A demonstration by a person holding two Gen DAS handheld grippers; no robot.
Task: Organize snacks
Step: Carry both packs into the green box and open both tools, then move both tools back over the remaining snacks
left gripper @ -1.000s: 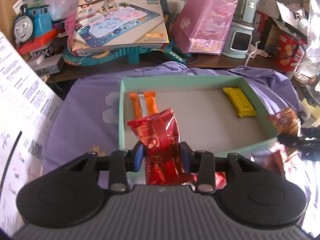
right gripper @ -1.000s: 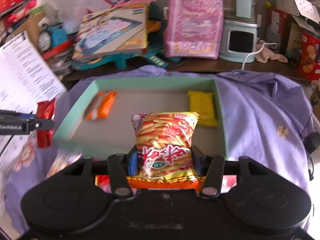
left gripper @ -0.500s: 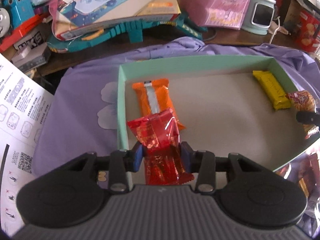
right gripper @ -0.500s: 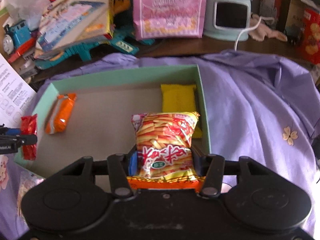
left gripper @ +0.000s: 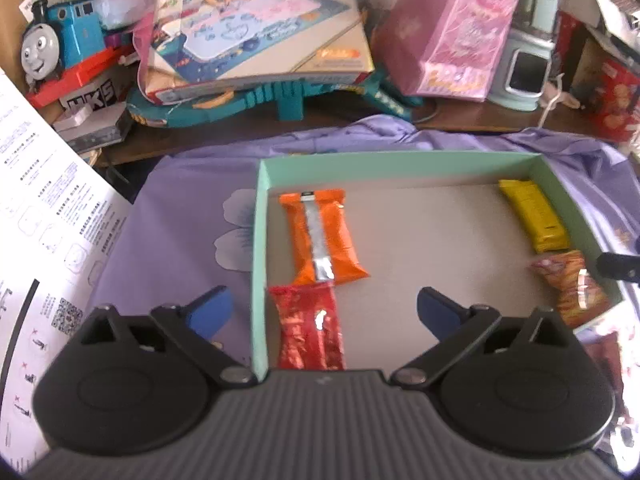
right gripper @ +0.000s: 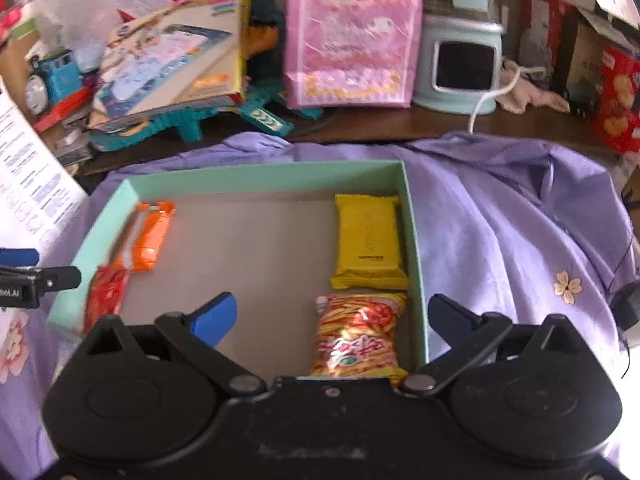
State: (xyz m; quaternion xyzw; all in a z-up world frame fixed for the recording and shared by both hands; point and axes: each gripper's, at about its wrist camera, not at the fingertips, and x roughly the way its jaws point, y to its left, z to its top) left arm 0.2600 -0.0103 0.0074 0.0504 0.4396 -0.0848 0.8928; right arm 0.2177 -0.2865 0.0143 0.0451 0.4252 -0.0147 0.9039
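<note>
Left wrist view: we see our left gripper (left gripper: 322,306) with its jaws opening, the blue fingers (left gripper: 210,312) spread wide and pressing on nothing. Between them lies the red snack packet (left gripper: 308,330), flat on the floor of the mint-green box (left gripper: 258,264), hard against the box's left wall. Just beyond it, touching its far end, rests the orange snack packet (left gripper: 322,236) with a silver seam running down its length. At the far right corner of the box we see the yellow snack packet (left gripper: 536,216) lying along the right wall, and nearer to us on that side the striped chip bag (left gripper: 572,284). The box sits on a purple cloth (left gripper: 180,208).

From the right wrist view, our right gripper (right gripper: 332,318) also has its jaws opening, fingers wide apart, gripping nothing. The chip bag (right gripper: 358,338) lies between them on the box floor, beside the right wall of the box (right gripper: 414,248), and its far end meets the yellow packet (right gripper: 370,240). At the left edge we glimpse the other gripper's tip above the red packet (right gripper: 106,296). Behind the cloth stand a pink gift bag (right gripper: 352,36), a toy train (left gripper: 60,46) and a boxed play mat (left gripper: 256,28).
</note>
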